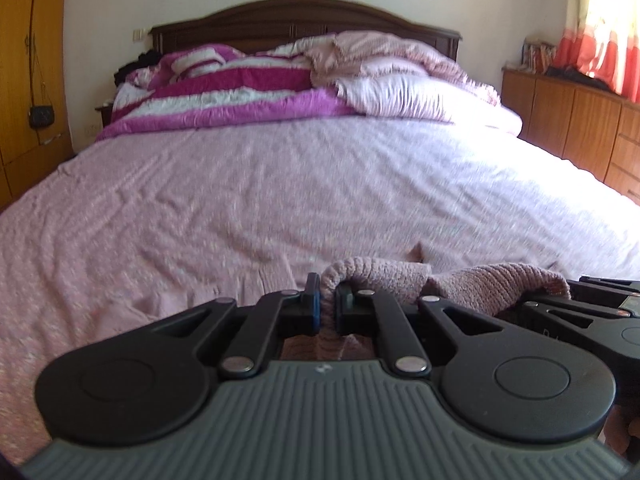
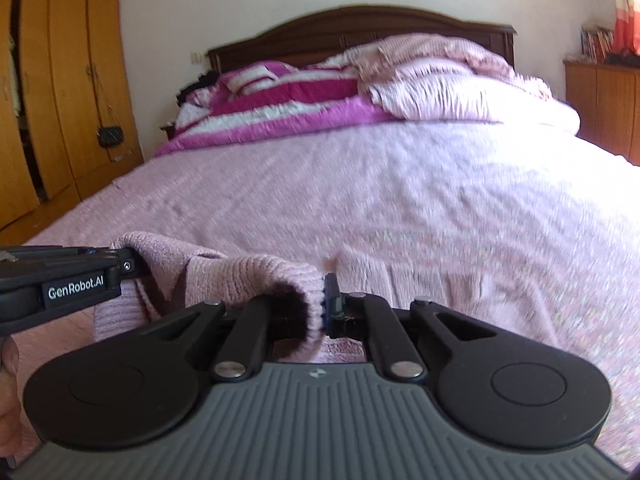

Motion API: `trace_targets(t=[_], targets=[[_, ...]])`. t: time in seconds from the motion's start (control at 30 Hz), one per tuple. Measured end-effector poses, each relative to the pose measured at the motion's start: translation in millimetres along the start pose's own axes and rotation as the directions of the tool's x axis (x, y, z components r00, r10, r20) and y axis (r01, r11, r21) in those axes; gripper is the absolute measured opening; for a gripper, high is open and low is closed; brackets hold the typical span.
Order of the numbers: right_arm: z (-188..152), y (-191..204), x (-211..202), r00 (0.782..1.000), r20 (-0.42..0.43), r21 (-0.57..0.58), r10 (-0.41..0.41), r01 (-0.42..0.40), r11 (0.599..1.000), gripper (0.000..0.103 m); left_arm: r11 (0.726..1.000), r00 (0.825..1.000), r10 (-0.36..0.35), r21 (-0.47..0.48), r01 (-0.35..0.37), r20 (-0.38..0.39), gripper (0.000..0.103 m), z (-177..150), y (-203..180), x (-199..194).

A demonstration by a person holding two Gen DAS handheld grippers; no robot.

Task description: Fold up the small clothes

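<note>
garment: pink knit, held up over near edge of bed | left gripper: clamped on its left edge | right gripper: clamped on its right edge | progress: not yet laid flat, no fold visible, folding all still ahead

I see daylight from the curtained window overexposing the bed sheet nearest it; motion blur, fisheye-bent edges throughout.

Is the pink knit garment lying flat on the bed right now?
No. The pink knit garment is bunched and held up, pinched by the left gripper and right gripper.
</note>
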State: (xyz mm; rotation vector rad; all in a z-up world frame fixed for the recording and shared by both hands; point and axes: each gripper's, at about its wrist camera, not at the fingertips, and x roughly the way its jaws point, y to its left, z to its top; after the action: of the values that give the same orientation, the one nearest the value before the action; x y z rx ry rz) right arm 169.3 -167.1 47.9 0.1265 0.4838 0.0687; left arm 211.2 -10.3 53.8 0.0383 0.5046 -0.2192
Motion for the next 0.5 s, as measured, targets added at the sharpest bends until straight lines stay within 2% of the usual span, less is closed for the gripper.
trace_targets(t=[0.2,0.4,0.43,0.5], targets=[[-25,-10,39,0.999,-0.052,0.028,-0.016,0.017,0.999,0.007,1.000,0.997,-0.004,-0.007,0.003,-0.081,0.012,-16,5,31],[-33,-13,47,0.998,-0.056,0.021,-0.013,0.014,1.000,0.008,0.999,0.995,-0.027,-0.038,0.024,-0.097,0.015,-20,10,30],[-33,-13,48,0.998,-0.056,0.022,-0.012,0.013,1.000,0.009,0.999,0.994,-0.033,-0.046,0.028,-0.102,0.017,-19,11,28],[-32,-12,43,0.999,-0.054,0.027,-0.005,0.006,1.000,0.013,0.998,0.994,-0.028,-0.055,0.023,-0.109,0.031,-15,12,22]])
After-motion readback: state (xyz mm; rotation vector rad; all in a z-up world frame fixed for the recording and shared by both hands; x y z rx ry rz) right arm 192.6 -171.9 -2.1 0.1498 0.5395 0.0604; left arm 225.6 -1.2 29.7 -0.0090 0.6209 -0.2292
